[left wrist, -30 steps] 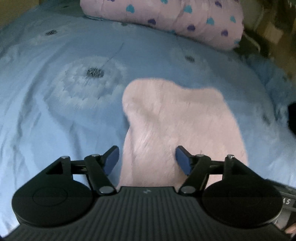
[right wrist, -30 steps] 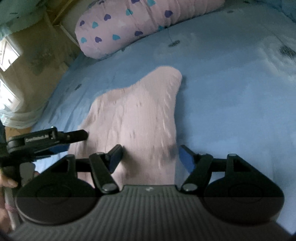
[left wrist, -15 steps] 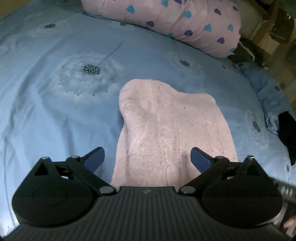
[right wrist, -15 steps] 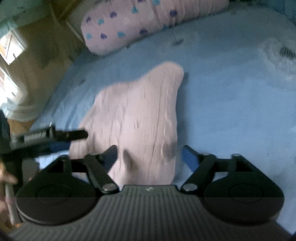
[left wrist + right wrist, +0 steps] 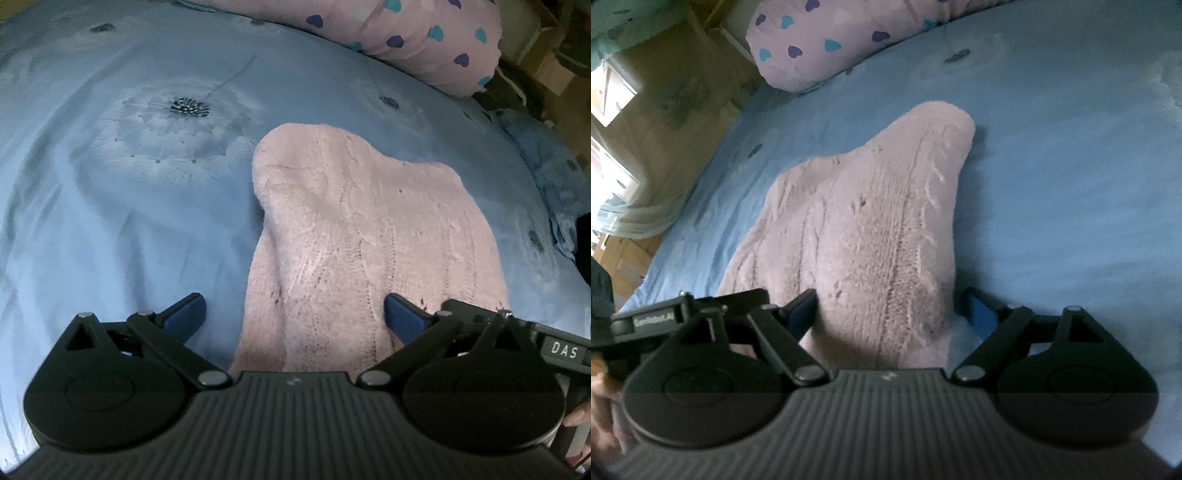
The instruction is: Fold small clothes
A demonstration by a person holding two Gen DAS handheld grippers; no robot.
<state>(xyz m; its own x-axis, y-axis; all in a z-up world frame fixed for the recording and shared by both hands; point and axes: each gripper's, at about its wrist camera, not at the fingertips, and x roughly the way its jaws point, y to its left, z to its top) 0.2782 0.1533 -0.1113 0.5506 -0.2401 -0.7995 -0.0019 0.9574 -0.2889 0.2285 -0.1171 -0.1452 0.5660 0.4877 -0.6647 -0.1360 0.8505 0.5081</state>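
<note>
The pink sweater [image 5: 362, 236] lay flat on the bed [image 5: 110, 206]. Both the left gripper [image 5: 295, 315] and right gripper [image 5: 892, 308] had jaws spread, empty; each should pinch a near corner evenly.

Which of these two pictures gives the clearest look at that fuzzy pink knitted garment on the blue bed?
The left wrist view: the fuzzy pink knitted garment appears sharp there, its cable stitches and far rounded edges all visible. The right wrist view shows the same garment slightly blurred, its near left corner hidden behind the other gripper.
</note>
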